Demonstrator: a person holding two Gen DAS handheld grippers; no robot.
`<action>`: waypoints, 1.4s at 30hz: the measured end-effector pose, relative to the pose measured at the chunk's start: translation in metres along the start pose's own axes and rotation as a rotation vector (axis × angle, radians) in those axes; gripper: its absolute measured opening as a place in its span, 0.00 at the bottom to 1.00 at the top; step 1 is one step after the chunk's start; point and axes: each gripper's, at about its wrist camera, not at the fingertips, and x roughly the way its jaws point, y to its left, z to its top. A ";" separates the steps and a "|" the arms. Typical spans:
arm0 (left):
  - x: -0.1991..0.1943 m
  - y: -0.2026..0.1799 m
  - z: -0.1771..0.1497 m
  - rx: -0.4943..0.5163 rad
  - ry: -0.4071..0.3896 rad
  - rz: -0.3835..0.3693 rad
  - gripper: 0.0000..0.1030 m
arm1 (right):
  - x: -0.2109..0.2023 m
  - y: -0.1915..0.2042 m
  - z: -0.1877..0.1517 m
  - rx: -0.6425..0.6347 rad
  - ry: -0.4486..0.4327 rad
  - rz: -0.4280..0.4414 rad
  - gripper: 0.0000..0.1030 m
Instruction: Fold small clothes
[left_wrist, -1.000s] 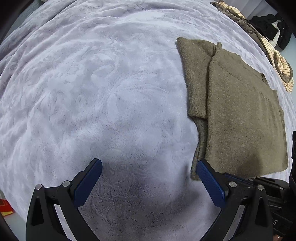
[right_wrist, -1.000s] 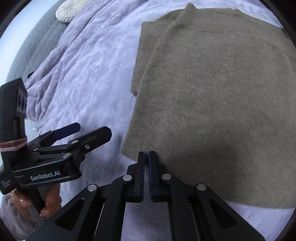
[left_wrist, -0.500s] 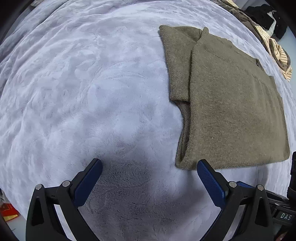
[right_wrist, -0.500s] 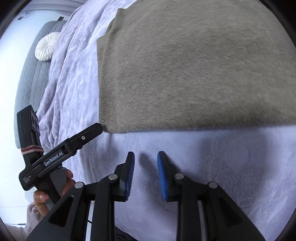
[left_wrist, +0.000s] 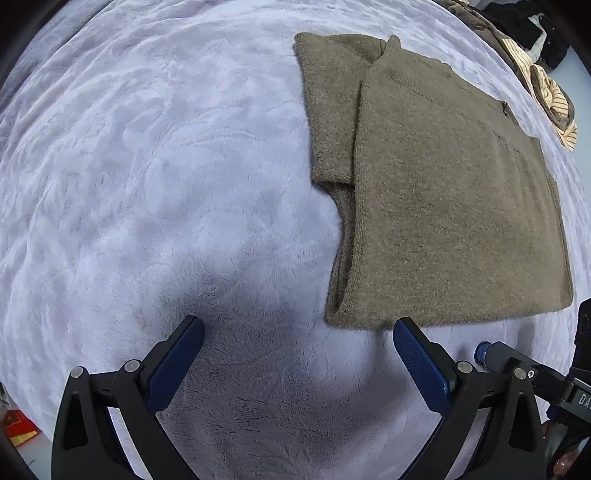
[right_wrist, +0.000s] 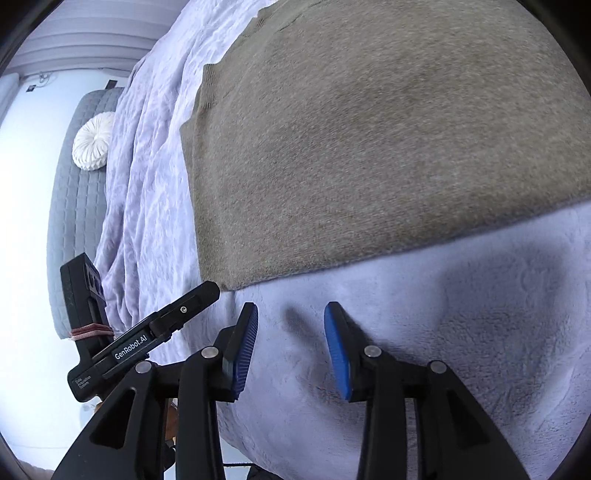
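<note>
— Where's the sweater?
— Folded on the lilac blanket, just beyond both claws.
— Holding anything?
— No. Left gripper gapes wide; right gripper is opening, empty.

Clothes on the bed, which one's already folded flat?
The olive knit sweater, squared up near the left gripper. The striped garment lies crumpled at the far edge.

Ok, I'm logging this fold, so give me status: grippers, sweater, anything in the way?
Left gripper open, empty. Right gripper jaws opening, nothing between them. Olive sweater folded flat on the lavender blanket, untouched. Nothing in the way.
</note>
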 end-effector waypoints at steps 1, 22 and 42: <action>0.001 -0.001 0.000 -0.001 0.002 0.000 1.00 | 0.001 -0.001 0.000 0.008 -0.002 0.008 0.40; -0.004 0.014 0.020 -0.071 0.020 -0.131 1.00 | 0.044 -0.006 0.025 0.248 -0.033 0.257 0.43; -0.003 0.038 0.074 -0.087 0.026 -0.520 1.00 | 0.036 0.035 0.044 0.137 -0.094 0.342 0.09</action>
